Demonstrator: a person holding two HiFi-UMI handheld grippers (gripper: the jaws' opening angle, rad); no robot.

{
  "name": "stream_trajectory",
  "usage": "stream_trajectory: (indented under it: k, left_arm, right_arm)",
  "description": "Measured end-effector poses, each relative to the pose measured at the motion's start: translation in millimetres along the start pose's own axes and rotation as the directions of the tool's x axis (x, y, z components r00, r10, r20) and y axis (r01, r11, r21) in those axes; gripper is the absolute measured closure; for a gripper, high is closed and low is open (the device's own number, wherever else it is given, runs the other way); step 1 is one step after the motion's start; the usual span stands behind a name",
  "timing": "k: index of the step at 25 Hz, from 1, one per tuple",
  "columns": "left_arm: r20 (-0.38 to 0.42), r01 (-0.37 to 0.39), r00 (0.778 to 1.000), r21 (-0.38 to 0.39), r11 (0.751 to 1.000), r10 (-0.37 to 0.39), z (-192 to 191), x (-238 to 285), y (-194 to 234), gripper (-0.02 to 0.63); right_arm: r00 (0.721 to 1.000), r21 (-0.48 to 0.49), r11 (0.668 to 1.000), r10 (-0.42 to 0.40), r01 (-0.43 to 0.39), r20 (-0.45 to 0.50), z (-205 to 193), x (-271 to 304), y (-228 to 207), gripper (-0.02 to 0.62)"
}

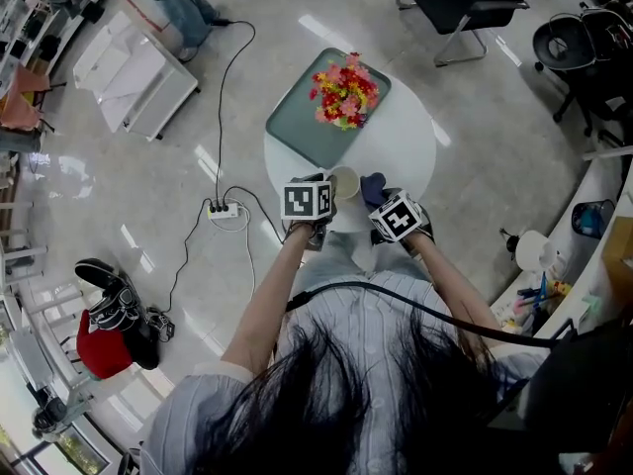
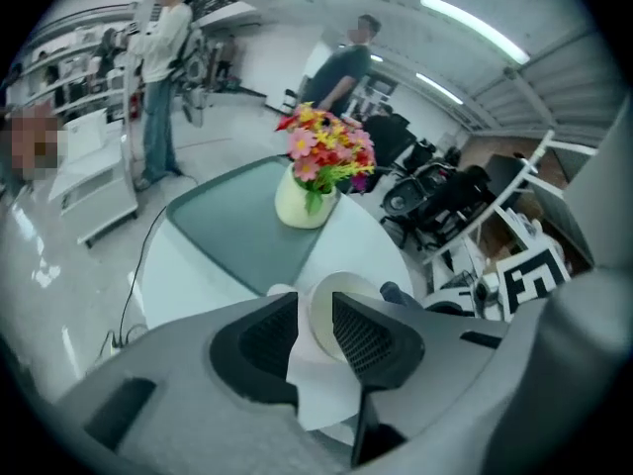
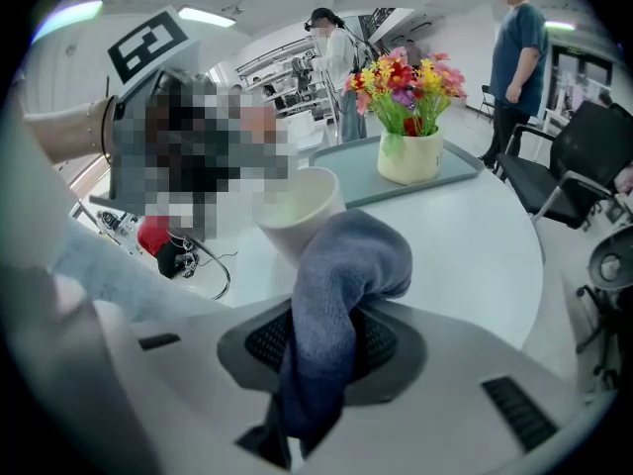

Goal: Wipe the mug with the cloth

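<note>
A cream mug (image 1: 345, 181) is held above the near edge of the round white table (image 1: 407, 146). My left gripper (image 1: 329, 192) is shut on its wall. In the left gripper view the mug (image 2: 328, 303) has its rim between the two jaws, and my left gripper (image 2: 315, 317) has one jaw inside and one outside. My right gripper (image 1: 382, 202) is shut on a blue-grey cloth (image 1: 373, 187) just right of the mug. In the right gripper view the cloth (image 3: 343, 270) bulges up out of my right gripper (image 3: 331, 336) and rests against the side of the mug (image 3: 294, 213).
A green tray (image 1: 295, 119) with a vase of flowers (image 1: 343, 95) lies on the far half of the table. A power strip (image 1: 225, 209) and cables lie on the floor at left. Chairs (image 1: 460, 3) stand beyond the table. Two people (image 3: 515, 52) stand farther off.
</note>
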State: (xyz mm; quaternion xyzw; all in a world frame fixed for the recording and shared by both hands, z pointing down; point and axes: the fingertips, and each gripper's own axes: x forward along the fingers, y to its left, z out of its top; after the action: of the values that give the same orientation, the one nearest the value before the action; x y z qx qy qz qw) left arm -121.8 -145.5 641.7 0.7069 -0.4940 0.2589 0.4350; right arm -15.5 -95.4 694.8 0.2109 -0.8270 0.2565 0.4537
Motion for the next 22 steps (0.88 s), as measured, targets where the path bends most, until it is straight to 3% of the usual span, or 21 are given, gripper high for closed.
stream_trajectory:
  k: [2, 4, 6, 9, 13, 18, 20, 22]
  left_arm:
    - [-0.009, 0.079, 0.997, 0.178, 0.981, -0.078, 7.5, -1.5, -9.2, 0.511]
    - [-0.051, 0.138, 0.99, 0.371, 0.918, -0.128, 13.3, -0.2, -15.3, 0.512]
    - [-0.117, 0.174, 0.985, 0.549, 0.817, -0.131, 15.9, 3.9, -17.6, 0.512]
    - [-0.205, 0.225, 0.973, 0.743, 0.631, -0.107, 15.8, 13.1, -20.5, 0.512]
    - [-0.324, 0.34, 0.94, 0.841, 0.422, -0.111, 10.6, 20.5, -35.9, 0.512]
    - [-0.407, 0.402, 0.913, 0.904, 0.15, 0.008, 0.7, 37.8, -38.0, 0.512]
    - [-0.435, 0.43, 0.9, 0.898, 0.093, 0.031, -2.4, 43.0, -41.7, 0.512]
    - [-0.468, 0.464, 0.883, 0.882, 0.078, 0.043, -6.5, 46.4, -44.4, 0.514]
  right_arm:
    - [1.0, 0.007, 1.0, 0.001, -0.001, 0.001, -0.4, -0.3, 0.7, 0.494]
    - [1.0, 0.013, 1.0, -0.001, 0.001, -0.001, -0.8, 0.0, 0.4, 0.494]
    - [1.0, 0.019, 1.0, -0.002, 0.002, -0.003, -1.5, 0.4, 0.6, 0.494]
    - [1.0, 0.025, 1.0, -0.002, 0.002, -0.008, -2.9, 0.7, 2.8, 0.494]
    - [1.0, 0.039, 0.999, -0.003, 0.003, -0.009, -2.9, 1.5, 5.0, 0.494]
    - [1.0, 0.07, 0.998, -0.011, 0.011, -0.003, -2.2, 1.9, 5.6, 0.494]
    - [1.0, 0.083, 0.996, -0.015, 0.015, 0.001, -2.2, 1.7, 5.0, 0.494]
    - [1.0, 0.093, 0.996, -0.019, 0.019, 0.005, -2.2, 1.3, 4.5, 0.494]
